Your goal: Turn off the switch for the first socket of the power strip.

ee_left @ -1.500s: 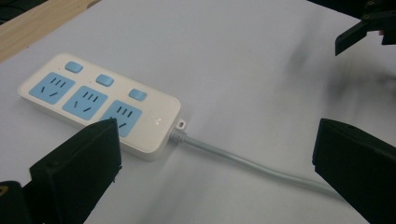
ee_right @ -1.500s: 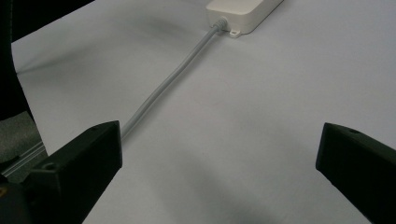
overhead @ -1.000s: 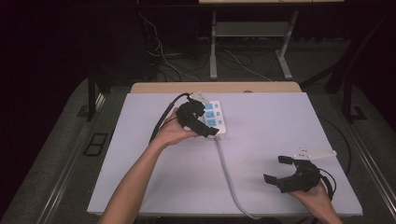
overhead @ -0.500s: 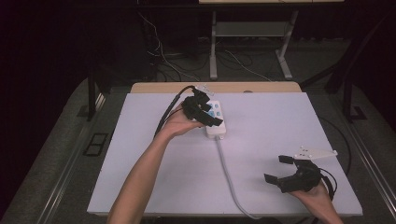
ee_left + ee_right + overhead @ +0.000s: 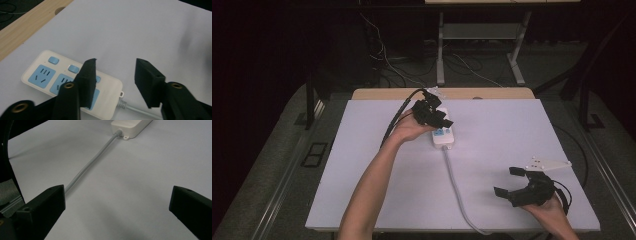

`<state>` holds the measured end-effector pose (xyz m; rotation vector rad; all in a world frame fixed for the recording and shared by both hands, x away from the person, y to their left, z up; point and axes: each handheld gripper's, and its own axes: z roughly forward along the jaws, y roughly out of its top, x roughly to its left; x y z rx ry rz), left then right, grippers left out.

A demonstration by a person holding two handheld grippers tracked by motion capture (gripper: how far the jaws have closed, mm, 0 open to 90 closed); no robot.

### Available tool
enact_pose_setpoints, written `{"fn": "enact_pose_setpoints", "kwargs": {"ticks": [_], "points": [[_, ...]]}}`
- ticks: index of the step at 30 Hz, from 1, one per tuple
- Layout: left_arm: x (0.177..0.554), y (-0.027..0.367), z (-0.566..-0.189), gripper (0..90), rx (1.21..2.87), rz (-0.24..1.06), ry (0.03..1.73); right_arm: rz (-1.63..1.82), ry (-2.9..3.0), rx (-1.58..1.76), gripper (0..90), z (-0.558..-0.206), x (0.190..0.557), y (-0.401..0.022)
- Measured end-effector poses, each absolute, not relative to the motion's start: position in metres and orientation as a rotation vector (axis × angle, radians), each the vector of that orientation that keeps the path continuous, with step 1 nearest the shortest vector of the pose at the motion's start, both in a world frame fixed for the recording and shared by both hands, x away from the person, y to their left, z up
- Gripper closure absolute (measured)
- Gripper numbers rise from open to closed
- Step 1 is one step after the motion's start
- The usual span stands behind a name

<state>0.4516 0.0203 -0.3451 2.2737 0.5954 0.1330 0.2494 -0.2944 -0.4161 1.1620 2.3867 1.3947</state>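
**Left tongs slide up over the power strip**

Nearest me, at about 5 o'clock on the counter (image 5: 362, 165), the right tongs (image 5: 515, 181) sit low in the person's hand, jaws spread wide and empty, unmoved over the last second. The grey cord (image 5: 455, 182) runs past them at 9 o'clock, off the near edge.

Farther out, toward 12 o'clock, the left tongs (image 5: 441, 118) have shifted a little up and right over that second, from the strip's left flank to directly above it. They are spread, gripping nothing; in the left gripper view one jaw overlaps the white power strip (image 5: 72, 82), the other hangs over bare counter. I judge a grasp or a button press is close.

Count: one power strip, one cord, two tongs. On the strip I make out two blue sockets and two blue switches clearly; the rest is hidden behind the jaw.
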Motion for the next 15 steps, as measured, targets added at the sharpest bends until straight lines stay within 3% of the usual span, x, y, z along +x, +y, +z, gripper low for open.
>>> {"fn": "enact_pose_setpoints", "kwargs": {"ticks": [7,15], "points": [[0.458,0.014,-0.355,72.4,2.275,0.132,0.614,1.390,2.402,1.156,0.2,-0.417,0.249,-0.293],[0.464,0.009,-0.366,83.4,2.273,0.136,0.647,1.391,2.402,1.155,0.2,-0.417,0.249,-0.293]]}}
